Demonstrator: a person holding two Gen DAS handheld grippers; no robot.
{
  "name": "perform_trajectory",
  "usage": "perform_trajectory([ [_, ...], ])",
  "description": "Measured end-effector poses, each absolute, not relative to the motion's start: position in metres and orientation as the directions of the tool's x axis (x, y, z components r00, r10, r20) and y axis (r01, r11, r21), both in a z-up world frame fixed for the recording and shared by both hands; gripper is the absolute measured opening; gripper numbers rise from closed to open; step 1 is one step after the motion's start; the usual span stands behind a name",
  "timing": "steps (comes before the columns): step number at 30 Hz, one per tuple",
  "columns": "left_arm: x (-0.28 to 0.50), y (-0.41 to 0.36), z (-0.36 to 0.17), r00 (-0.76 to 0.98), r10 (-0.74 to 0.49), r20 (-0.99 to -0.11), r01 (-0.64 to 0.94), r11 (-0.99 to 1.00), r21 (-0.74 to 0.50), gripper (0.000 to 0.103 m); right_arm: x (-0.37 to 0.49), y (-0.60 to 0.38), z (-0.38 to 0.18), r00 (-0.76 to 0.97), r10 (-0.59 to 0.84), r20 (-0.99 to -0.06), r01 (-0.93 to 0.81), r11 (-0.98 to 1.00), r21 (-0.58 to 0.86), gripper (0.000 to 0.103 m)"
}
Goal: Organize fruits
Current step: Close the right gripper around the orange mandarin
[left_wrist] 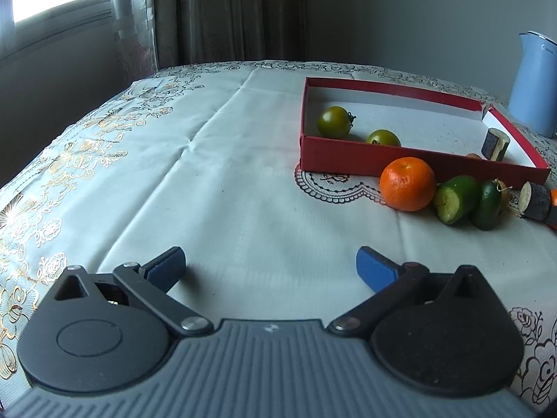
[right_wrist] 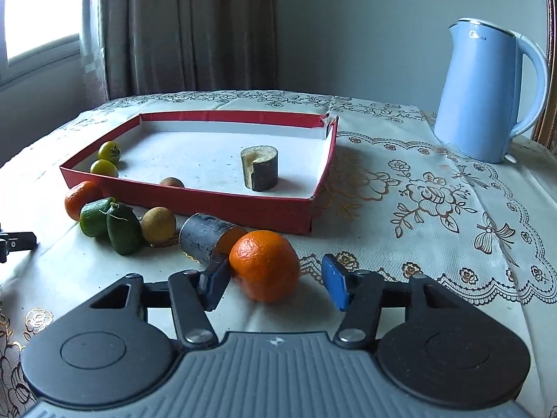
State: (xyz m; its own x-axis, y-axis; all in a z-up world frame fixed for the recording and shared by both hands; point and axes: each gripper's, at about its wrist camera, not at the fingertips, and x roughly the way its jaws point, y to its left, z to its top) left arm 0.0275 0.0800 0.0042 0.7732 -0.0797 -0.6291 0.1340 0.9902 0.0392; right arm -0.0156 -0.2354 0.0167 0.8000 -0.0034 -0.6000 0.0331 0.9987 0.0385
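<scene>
An orange [right_wrist: 264,264] lies on the tablecloth between the fingers of my right gripper [right_wrist: 275,268]. The left pad is at its side and a gap shows before the right pad, so the gripper is open. Behind it lie a dark cylinder piece [right_wrist: 202,237], a brownish round fruit [right_wrist: 158,224], two green fruits [right_wrist: 122,228] and a second orange [right_wrist: 81,198]. The red box [right_wrist: 222,203] holds two green tomatoes [right_wrist: 103,168], a small brown fruit [right_wrist: 171,183] and an upright dark cylinder piece [right_wrist: 260,169]. My left gripper [left_wrist: 271,257] is open over bare cloth, well short of the second orange [left_wrist: 407,184].
A light blue kettle [right_wrist: 484,94] stands at the back right of the table. The red box [left_wrist: 348,156] has a torn far corner. A curtain and a window are behind the table, and the cloth falls away at the left edge.
</scene>
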Motion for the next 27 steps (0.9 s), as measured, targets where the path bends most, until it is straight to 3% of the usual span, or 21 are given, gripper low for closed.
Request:
perform_trajectory([
  [5, 0.027, 0.080, 0.004, 0.773, -0.080, -0.629, 0.134, 0.990, 0.039, 0.103, -0.017, -0.236, 0.017, 0.805, 0.032, -0.592, 0.012, 0.998, 0.070, 0.042],
  [16, 0.028, 0.079, 0.002, 0.774, -0.075, -0.629, 0.126, 0.991, 0.036, 0.103, -0.018, -0.236, 0.017, 0.811, 0.033, -0.584, 0.012, 0.997, 0.073, 0.042],
  [27, 0.033, 0.064, 0.005, 0.771, 0.004, -0.637, 0.028, 0.999, 0.040, 0.103, -0.018, -0.236, 0.017, 0.811, 0.034, -0.584, 0.012, 0.997, 0.073, 0.042],
])
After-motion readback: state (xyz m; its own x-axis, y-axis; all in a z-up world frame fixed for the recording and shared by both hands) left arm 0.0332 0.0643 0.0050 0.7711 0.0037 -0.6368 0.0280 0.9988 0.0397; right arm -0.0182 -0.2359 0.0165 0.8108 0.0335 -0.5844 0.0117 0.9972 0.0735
